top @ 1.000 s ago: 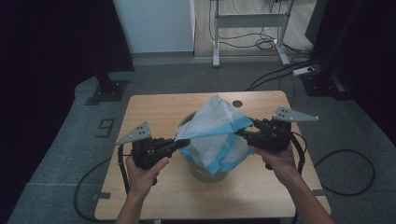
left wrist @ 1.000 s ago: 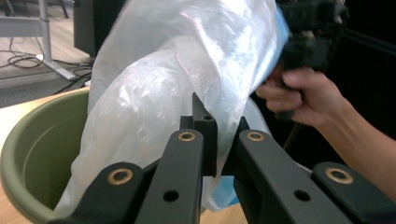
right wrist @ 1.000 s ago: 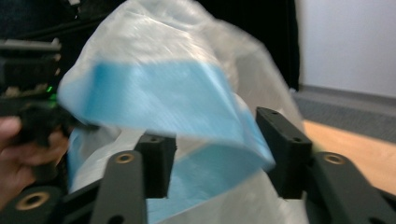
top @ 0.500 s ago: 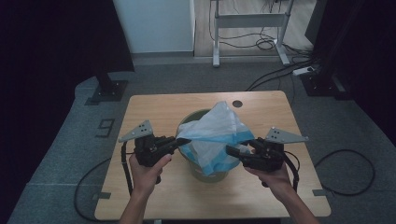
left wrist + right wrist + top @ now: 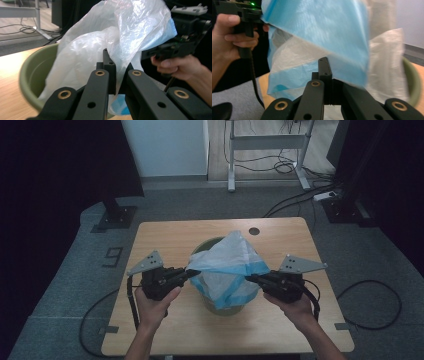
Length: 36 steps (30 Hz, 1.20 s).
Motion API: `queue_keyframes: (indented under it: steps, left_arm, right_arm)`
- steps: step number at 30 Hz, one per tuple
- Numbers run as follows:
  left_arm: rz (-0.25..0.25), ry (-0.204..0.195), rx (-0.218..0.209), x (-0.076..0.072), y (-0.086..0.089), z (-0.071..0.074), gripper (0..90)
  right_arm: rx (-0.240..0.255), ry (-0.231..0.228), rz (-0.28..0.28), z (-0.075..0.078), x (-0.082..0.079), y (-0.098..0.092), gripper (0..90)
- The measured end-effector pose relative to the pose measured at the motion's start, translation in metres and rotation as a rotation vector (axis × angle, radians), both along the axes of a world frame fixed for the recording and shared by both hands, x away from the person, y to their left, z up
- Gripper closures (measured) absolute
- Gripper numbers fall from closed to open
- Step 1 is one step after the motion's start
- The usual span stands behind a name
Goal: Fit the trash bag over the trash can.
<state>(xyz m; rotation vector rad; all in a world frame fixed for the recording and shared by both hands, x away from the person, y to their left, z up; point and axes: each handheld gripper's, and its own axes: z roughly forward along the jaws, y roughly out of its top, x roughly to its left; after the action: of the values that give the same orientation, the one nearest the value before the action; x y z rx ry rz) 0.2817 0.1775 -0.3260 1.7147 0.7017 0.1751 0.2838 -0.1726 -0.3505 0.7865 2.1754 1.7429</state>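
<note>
The plastic bag (image 5: 227, 267) stands bunched over the green bin (image 5: 212, 247) near the table (image 5: 165, 330) centre, covering most of the rim. Left gripper (image 5: 189, 273) is clenched on the bag's left edge. Right gripper (image 5: 248, 278), jaws just closed, is clamped on its right edge. Bare tabletop surrounds the bin on all sides.

One legible mark: a numeral "9" on the grey floor mat (image 5: 114, 256), just left of the wooden table (image 5: 165, 235), seen in the high view. Nothing else readable; no labels or brands in either gripper view.
</note>
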Motion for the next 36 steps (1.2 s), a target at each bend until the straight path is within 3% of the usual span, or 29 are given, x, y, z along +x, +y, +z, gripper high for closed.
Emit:
queue_keyframes:
  steps: [6,10,14,19,24,27,30,32,34,36]
  left_arm:
    - [-0.018,0.016,0.03,-0.002,0.016,0.008,90.0]
    - [-0.04,0.012,0.034,-0.004,0.028,0.019,89.9]
    - [-0.064,-0.005,0.064,-0.005,0.026,0.031,89.8]
    - [-0.076,0.02,0.062,0.008,0.023,0.033,89.2]
    - [-0.054,0.093,0.054,0.035,0.017,0.009,84.0]
    - [-0.042,0.143,0.069,0.05,0.013,-0.01,83.9]
    - [-0.03,0.169,0.088,0.057,0.011,-0.02,83.9]
    - [-0.027,0.175,0.097,0.059,0.011,-0.024,84.4]
    - [-0.02,0.179,0.104,0.06,0.011,-0.027,85.0]
    - [-0.011,0.187,0.101,0.06,0.013,-0.029,85.4]
  right_arm:
    - [-0.038,-0.017,-0.027,0.014,-0.001,-0.019,89.0]
    - [-0.016,-0.042,-0.034,0.033,-0.003,-0.036,88.9]
    - [-0.022,-0.07,-0.037,0.054,-0.004,-0.04,88.9]
    - [-0.022,-0.081,-0.063,0.07,0.006,-0.04,88.8]
    - [-0.02,-0.019,-0.108,0.057,0.034,-0.032,88.8]
    - [-0.031,0.017,-0.148,0.039,0.051,-0.027,88.8]
    - [-0.045,0.064,-0.165,0.021,0.068,-0.024,87.9]
    - [-0.044,0.082,-0.171,0.01,0.076,-0.022,80.7]
    - [-0.038,0.081,-0.21,0.003,0.078,-0.02,62.6]
    - [-0.016,0.112,-0.23,-0.001,0.077,-0.02,47.0]
